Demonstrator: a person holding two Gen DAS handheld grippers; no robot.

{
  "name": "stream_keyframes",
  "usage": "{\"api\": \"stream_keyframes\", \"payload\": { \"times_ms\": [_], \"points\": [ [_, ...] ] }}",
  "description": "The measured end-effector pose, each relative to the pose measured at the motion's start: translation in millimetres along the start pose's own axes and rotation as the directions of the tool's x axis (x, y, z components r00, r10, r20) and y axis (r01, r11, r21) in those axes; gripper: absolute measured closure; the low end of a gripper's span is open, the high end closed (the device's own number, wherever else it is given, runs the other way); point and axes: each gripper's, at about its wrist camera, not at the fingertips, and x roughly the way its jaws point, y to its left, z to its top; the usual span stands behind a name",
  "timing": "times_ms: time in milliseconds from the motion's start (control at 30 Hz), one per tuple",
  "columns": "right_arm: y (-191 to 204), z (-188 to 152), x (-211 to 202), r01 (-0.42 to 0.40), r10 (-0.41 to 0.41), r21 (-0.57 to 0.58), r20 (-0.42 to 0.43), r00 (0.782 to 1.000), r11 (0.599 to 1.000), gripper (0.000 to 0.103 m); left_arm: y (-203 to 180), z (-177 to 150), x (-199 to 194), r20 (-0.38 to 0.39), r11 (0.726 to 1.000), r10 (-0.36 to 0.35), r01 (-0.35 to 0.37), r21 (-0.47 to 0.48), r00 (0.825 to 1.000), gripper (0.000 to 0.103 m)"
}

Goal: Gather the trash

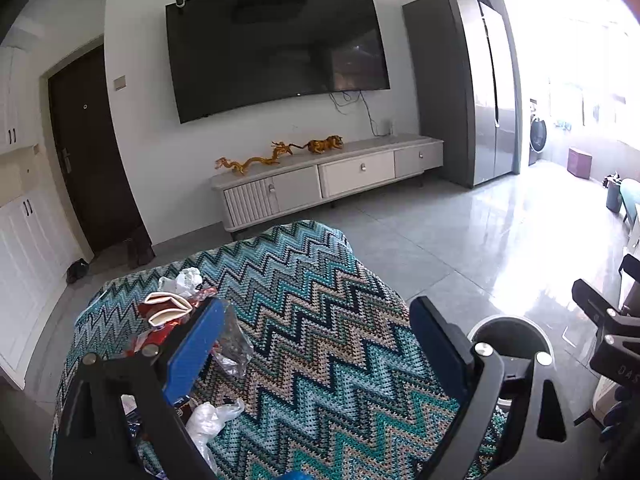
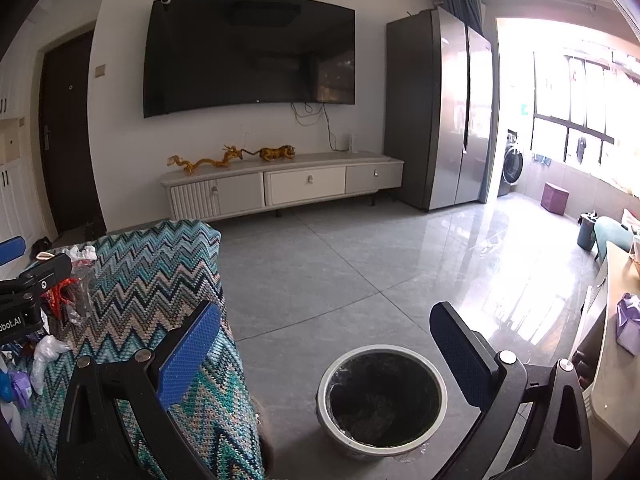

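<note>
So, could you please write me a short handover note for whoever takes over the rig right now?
Left tool: open, empty, over the zigzag cloth.
Right tool: open, empty, above the bin on the floor beside the cloth.
Trash: all at the cloth's left side: red-and-white carton, crumpled tissue, clear wrapper, white plastic bag.
Done: nothing held; I cannot tell whether the dark-lined bin holds any trash.
Left: pick up each piece and drop it in the bin.
</note>
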Motion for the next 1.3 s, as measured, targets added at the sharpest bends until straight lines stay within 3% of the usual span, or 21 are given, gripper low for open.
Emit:
{"api": "stream_keyframes", "payload": {
  "times_ms": [567, 833, 1033, 1200, 1300],
  "points": [
    [12.1, 11.2, -32.0, -0.040, 0.040, -0.011, 0.070, 0.997, 0.999, 0.000, 18.3, -0.4, -29.7, 0.030, 0.999, 0.034, -0.033, -0.029, 0.999, 0.009],
    [46.1, 18.0, -37.3, -0.178, 0.181, -0.065, 0.044, 0.983, 0.982, 0.000, 61.5, -14.4, -35.8, -0.001, 0.989, 0.122, -0.121, -0.082, 0.993, 0.009],
    [95.8, 14.3, -26.4, -0.341, 0.337, -0.136, -0.054, 0.940, 0.930, 0.000, 121.0, -37.6, -37.5, -0.052, 0.968, 0.214, -0.219, -0.126, 0.975, 0.009],
    [144.4, 2.9, -0.5, -0.484, 0.456, -0.154, -0.187, 0.870, 0.861, 0.000, 180.4, -65.1, -30.1, -0.139, 0.943, 0.271, -0.291, -0.160, 0.953, 0.009],
    [168.8, -5.2, 14.1, -0.544, 0.498, -0.149, -0.257, 0.828, 0.826, 0.000, 209.5, -78.9, -22.6, -0.198, 0.941, 0.248, -0.285, -0.183, 0.948, 0.009]
  ]
}}
